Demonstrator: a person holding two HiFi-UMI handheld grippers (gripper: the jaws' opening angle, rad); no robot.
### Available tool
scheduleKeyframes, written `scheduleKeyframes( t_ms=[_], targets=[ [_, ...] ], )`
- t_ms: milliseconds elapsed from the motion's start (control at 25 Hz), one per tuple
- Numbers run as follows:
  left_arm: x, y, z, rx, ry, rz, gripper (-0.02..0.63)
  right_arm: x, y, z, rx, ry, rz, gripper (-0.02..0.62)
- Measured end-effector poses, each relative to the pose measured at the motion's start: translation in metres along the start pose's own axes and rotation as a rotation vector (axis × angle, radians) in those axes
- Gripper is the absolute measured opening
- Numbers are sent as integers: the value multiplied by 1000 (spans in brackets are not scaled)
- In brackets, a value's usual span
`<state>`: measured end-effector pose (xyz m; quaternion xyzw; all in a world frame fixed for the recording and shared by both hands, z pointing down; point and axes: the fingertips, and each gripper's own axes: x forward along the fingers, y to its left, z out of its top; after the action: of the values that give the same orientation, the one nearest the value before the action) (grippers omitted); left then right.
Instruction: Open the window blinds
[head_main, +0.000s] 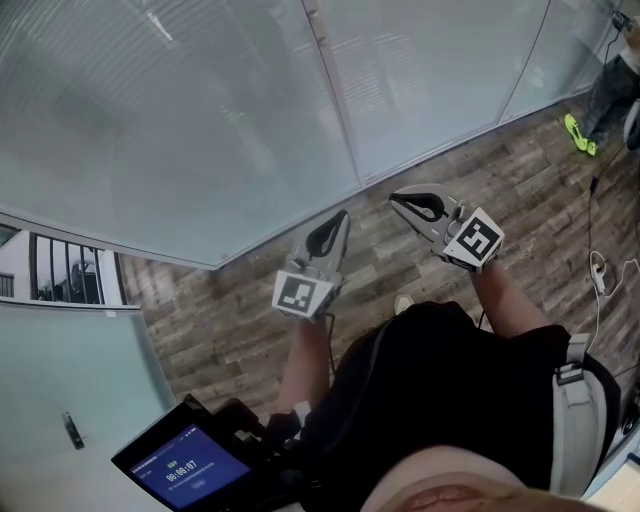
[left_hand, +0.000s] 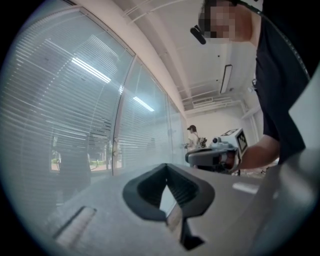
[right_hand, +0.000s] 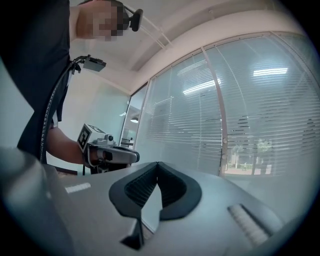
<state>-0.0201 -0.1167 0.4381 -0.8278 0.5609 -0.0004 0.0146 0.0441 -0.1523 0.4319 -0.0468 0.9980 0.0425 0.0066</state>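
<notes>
My left claw (head_main: 342, 214) is clenched with its tips pressed together, and nothing is caught between them; its own view (left_hand: 166, 165) shows only the small hollow behind the tips. My right claw (head_main: 396, 198) is the same, tips closed on each other and holding nothing (right_hand: 157, 163). Both point level, side by side with a gap between them, over the wooden floor (head_main: 240, 320). Neither touches anything.

The blinds (head_main: 150, 120) hang down across the tall glass panes in front of me, slats running level (left_hand: 65, 115). Low down, some trees and daylight show through them (right_hand: 260, 115). My claws are near the blinds but clear of them. A pale upright frame post (head_main: 335, 95) splits one pane from the next.

Each claw sees the other beside it: the right one (left_hand: 220, 152) from the left view, the left one (right_hand: 107, 152) from the right.

A lit screen (head_main: 185, 465) sits low at my left. A person (left_hand: 192, 136) stands far along the glass wall, and a white cable (head_main: 600, 270) lies on the floor to my right.
</notes>
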Motion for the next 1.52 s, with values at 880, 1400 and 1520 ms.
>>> scheduleKeyframes(
  t_ms=[880,1400,1520],
  targets=[
    [35,8,-5,27,55,23,3,-1,-43,-9,23,-31,13,5],
    [63,74,5,36,3,-53,3,54,-79,-2,-10,-25,-50,6],
    [66,107,7,42,-16,-59,3,79,-91,2,-25,-21,-67,5]
  ],
)
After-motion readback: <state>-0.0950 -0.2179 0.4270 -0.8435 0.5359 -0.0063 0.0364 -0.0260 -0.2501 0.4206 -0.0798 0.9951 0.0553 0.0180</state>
